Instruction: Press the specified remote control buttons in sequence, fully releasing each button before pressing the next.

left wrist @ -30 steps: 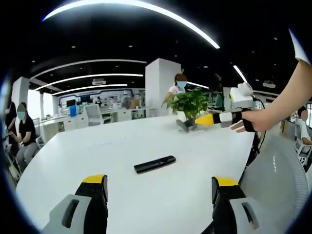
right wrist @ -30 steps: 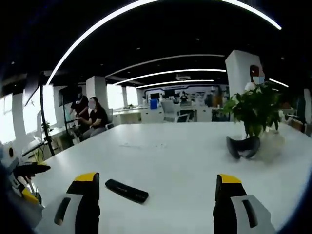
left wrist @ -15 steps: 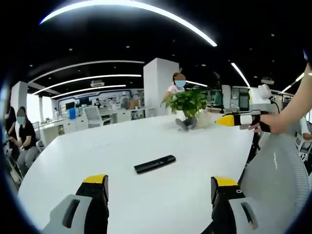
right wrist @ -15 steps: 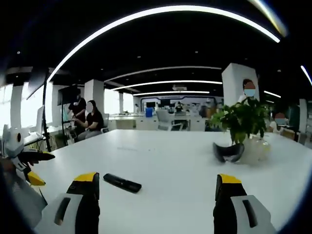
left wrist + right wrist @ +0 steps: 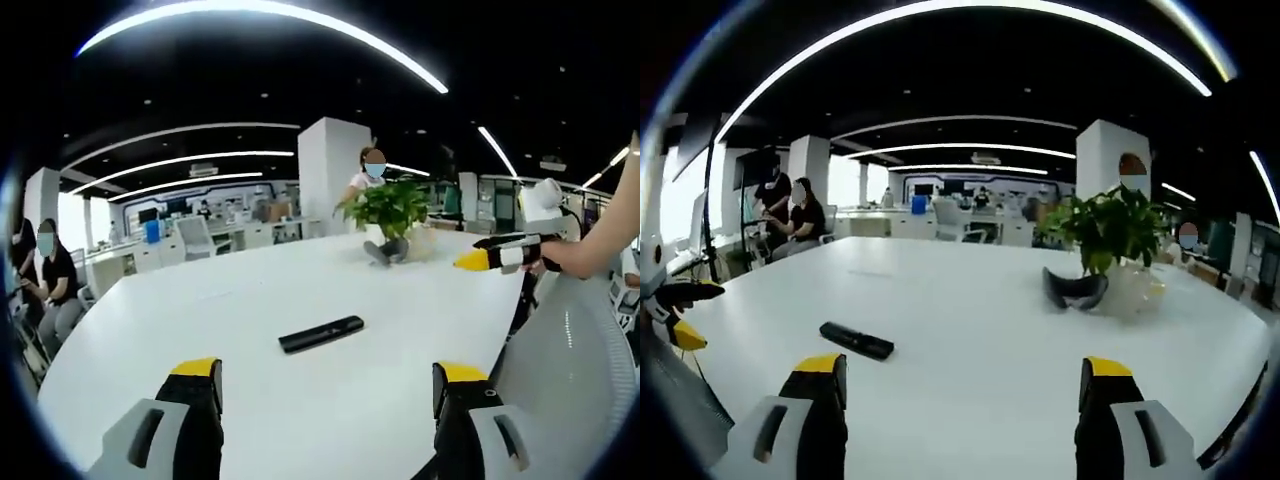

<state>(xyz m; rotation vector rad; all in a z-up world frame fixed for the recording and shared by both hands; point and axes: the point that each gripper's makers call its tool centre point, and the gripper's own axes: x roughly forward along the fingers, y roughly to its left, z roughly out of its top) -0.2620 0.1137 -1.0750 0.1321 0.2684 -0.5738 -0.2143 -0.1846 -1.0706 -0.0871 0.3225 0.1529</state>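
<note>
- A slim black rectangular remote control (image 5: 320, 334) lies flat on a large white oval table (image 5: 250, 290), near the table's middle in the left gripper view and well apart from every other thing on it.
- In the right gripper view the same remote control (image 5: 856, 340) lies to the left of centre, just beyond the left-hand jaw, with bare table (image 5: 970, 300) around it.
- The left gripper (image 5: 330, 425) hangs over the near edge of the table with its two grey, yellow-tipped jaws spread wide and nothing between them; it touches nothing.
- The right gripper (image 5: 962, 425) is likewise spread wide and holds nothing, its jaws above bare white tabletop.
- In the left gripper view the right gripper (image 5: 480, 258) comes in from the right, held in a person's hand (image 5: 560, 258) above the table's far edge (its yellow tip points toward the plant).
- A leafy green potted plant (image 5: 388, 212) stands at the far side of the table; beside its base lies a dark curved object (image 5: 1074, 290), too small to identify.
- A pale grey mesh chair back (image 5: 570, 340) sits at the right edge of the left gripper view.
- Behind the table is an open office with white pillars and long curved ceiling lights; a seated person in dark clothing (image 5: 48, 285) is at the far left.
</note>
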